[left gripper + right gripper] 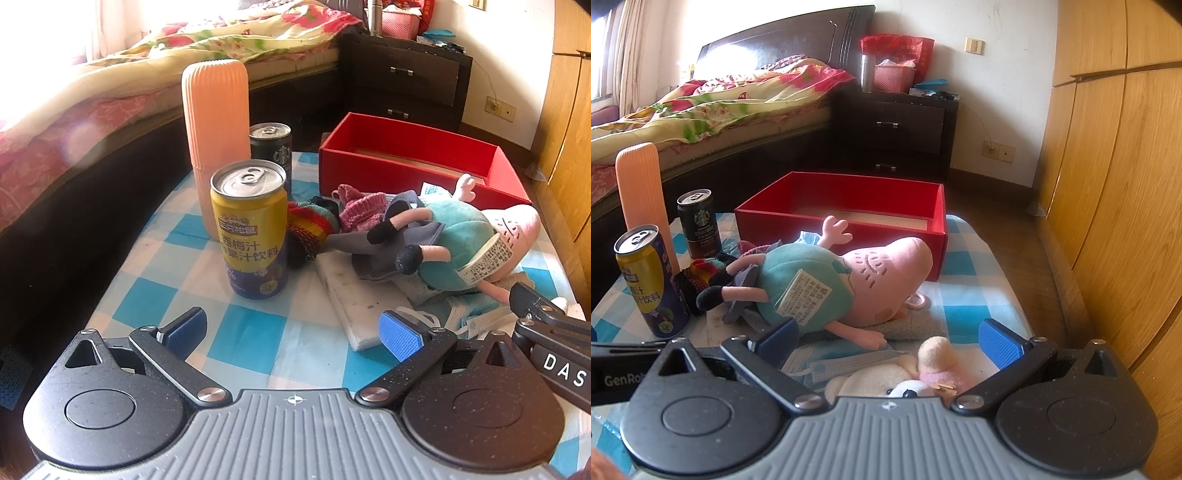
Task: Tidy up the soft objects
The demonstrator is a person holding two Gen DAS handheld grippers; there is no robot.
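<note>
The left gripper (293,332) hovers over the checked tablecloth (258,332), fingers wide apart and empty. The right gripper (888,341) is spread too, holding nothing. A pig plush toy (827,284) lies on its side just in front of the empty red box (842,210), atop a grey cloth (369,254) and face masks (849,363). Only the right wrist view shows a small bear plush (886,380) between its fingers. The left view shows a white slab (347,299) beside the yellow juice can (253,236), knit gloves (325,221), a Starbucks can (271,151) and a ribbed orange bottle (216,144).

Plush (827,284) before box (842,229), cans (652,284) left.
</note>
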